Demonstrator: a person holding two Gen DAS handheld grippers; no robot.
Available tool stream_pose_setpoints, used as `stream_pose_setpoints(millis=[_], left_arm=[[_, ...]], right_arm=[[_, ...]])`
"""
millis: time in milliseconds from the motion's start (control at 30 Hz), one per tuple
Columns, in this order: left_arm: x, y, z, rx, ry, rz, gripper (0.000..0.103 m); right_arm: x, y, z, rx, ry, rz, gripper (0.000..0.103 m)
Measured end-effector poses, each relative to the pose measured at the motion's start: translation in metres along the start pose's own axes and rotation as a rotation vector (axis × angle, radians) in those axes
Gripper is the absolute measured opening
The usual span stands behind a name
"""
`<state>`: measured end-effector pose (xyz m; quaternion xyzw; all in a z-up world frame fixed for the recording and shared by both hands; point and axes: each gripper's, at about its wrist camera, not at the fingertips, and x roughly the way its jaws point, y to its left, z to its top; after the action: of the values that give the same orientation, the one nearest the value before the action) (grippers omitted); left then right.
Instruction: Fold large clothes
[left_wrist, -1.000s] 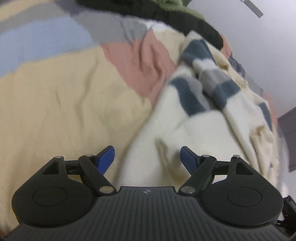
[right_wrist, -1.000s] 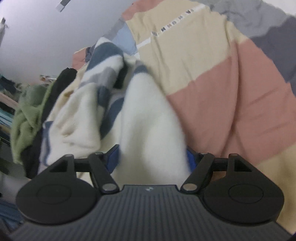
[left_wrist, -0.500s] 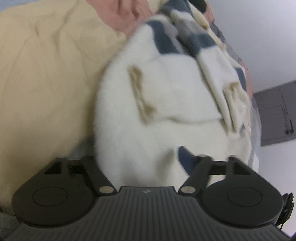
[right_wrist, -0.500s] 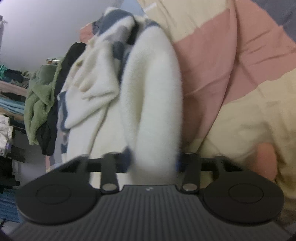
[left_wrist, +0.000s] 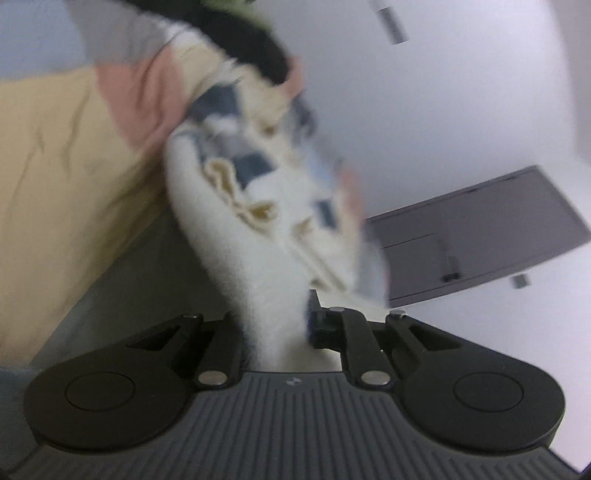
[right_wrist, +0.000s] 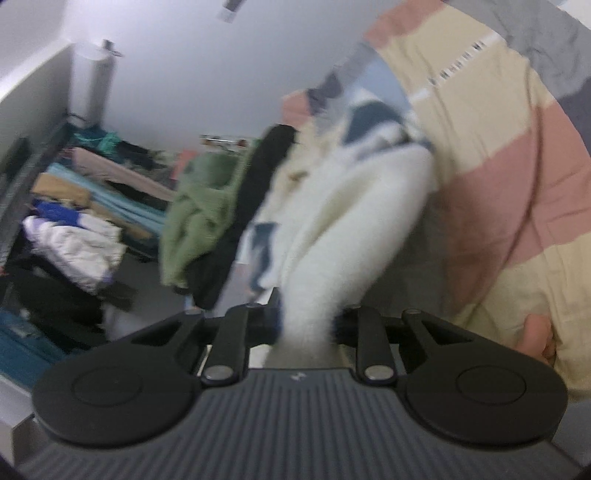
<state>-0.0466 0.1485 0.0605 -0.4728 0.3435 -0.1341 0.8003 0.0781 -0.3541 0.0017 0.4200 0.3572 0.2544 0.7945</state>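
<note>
Fleece garment (left_wrist: 229, 221), cream with blue-grey checks, hangs above the striped bedspread (left_wrist: 66, 155), bunched between both tools. Left gripper (left_wrist: 275, 325) and right gripper (right_wrist: 306, 321) have just been closing and each pinches a cream fold. Both views are blurred.

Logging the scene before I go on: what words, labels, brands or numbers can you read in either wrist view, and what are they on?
Nothing can be read for certain.
Dark letters on the white strip across the striped bedcover, right wrist view: too blurred to read.
Small pale emblem on the ribbed body of the right gripper: a logo mark, no legible letters.
The same emblem by the left gripper: no legible letters.
The cream fleece garment: no label visible.
</note>
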Motion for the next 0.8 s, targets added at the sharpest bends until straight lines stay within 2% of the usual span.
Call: stream_pose_setpoints(millis=[267,333,400,567,633,800], left_arm=[[-0.079,-0.030,-0.020,0.052,-0.047,-0.173,0.013],[-0.090,-0.032,-0.022,0.059,-0.062,-0.192,0.013],[-0.091,-0.034,-0.019,0.081,-0.087,-0.180,0.014],[-0.054,-0.031,0.017,0.109,-0.147,-0.097,0.015],[-0.029,-0.029,0.041,0.108,-0.174,-0.055,0.015],[0.047,-0.013,0.104,0.089,-0.211,-0.019,0.015]], right_arm=[[-0.062,0.037,-0.014,-0.089,-0.001,0.143,0.024],[-0.072,0.038,-0.015,-0.080,0.001,0.162,0.024],[-0.072,0.039,-0.013,-0.059,0.000,0.172,0.024],[-0.039,0.037,0.014,-0.009,-0.037,0.152,0.025],[-0.026,0.031,0.024,0.010,-0.078,0.113,0.025],[0.040,0.014,0.063,0.059,-0.158,0.066,0.025]])
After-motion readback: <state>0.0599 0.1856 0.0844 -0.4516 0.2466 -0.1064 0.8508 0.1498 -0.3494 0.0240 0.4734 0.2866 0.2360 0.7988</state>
